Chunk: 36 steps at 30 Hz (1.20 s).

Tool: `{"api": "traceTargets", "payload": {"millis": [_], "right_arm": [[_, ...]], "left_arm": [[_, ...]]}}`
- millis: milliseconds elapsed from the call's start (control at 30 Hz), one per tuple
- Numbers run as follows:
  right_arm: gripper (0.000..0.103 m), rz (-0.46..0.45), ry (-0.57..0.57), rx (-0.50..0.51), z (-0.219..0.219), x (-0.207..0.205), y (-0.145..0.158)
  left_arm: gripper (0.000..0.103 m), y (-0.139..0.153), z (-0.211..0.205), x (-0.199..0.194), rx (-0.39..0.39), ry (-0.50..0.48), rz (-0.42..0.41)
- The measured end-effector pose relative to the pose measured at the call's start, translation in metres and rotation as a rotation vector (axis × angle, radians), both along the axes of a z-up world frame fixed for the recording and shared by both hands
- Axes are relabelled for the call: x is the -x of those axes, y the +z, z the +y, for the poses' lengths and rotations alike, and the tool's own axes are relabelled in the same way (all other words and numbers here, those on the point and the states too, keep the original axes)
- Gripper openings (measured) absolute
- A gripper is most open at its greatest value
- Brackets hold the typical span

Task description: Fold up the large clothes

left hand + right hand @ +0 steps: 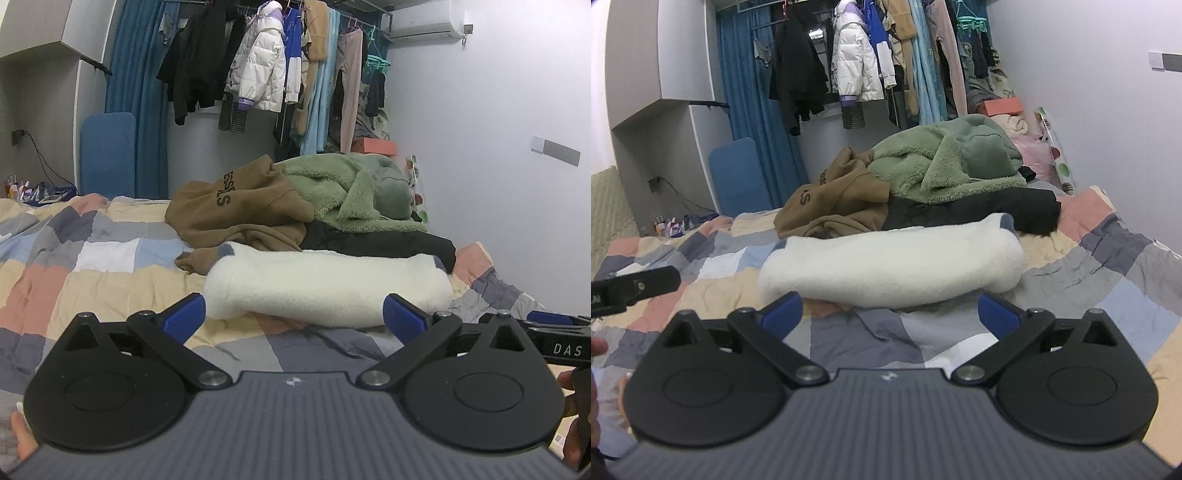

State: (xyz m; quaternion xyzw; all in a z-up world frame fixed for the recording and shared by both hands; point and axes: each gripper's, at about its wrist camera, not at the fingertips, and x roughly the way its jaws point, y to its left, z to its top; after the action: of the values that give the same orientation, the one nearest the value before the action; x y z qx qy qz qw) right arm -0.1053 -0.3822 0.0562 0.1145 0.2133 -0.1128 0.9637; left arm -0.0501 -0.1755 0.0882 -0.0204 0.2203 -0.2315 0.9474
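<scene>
Left gripper (pixel 293 314) and right gripper (pixel 891 314): both spread wide, holding nothing, poised low over the patchwork quilt (pixel 92 266) just near of a folded white fleece garment (pixel 325 288). Beyond the white garment, touching its far edge, lies a heap of unfolded clothes: brown hoodie (pixel 236 210) at left, black garment (pixel 376 243) beneath, green fleece (pixel 351 192) at far right. Hanging clothes (pixel 266 62) line the far wall.
</scene>
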Motion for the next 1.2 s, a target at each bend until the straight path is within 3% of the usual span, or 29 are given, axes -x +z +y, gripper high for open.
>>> {"api": "traceTargets", "payload": {"millis": [1200], "right_arm": [[0.103,0.028,0.033,-0.024,0.007,-0.0012,-0.0008]], "left_arm": [[0.103,0.0085,-0.0002,0.0044,-0.015,-0.005,-0.007]]}}
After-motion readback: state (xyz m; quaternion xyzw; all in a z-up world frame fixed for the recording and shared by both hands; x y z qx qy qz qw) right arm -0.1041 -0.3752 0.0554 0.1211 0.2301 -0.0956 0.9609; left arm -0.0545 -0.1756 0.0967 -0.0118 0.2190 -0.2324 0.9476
